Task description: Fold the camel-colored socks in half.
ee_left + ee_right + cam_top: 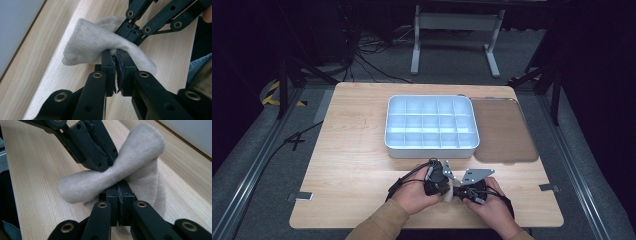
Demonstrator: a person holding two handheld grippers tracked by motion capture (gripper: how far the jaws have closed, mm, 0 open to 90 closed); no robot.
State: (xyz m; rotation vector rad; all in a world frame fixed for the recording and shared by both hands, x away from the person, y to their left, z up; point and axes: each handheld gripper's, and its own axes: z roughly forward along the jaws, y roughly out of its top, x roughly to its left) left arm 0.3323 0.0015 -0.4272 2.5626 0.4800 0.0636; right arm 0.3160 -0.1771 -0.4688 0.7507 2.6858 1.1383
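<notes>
Beige sock [112,177] sits near table [352,150] front edge, pinched by both my left gripper [116,68] & right gripper [120,195]; thin bite on knit, so pulling apart prob slips it free

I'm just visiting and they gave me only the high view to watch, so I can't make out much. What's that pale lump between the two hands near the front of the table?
Observer: It's a beige knitted sock, pinched by both grippers.
Operator: Are both really gripping it, or just touching?
Observer: The left gripper has its jaws closed on a fold of the fabric, which bunches there.
Operator: And the other one?
Observer: The right gripper is closed on the sock too, at a fold under the roll that the left one squeezes thin.
Operator: Is the sock lifted?
Observer: It's low over the wooden table; whether it touches, I cannot tell.
</notes>
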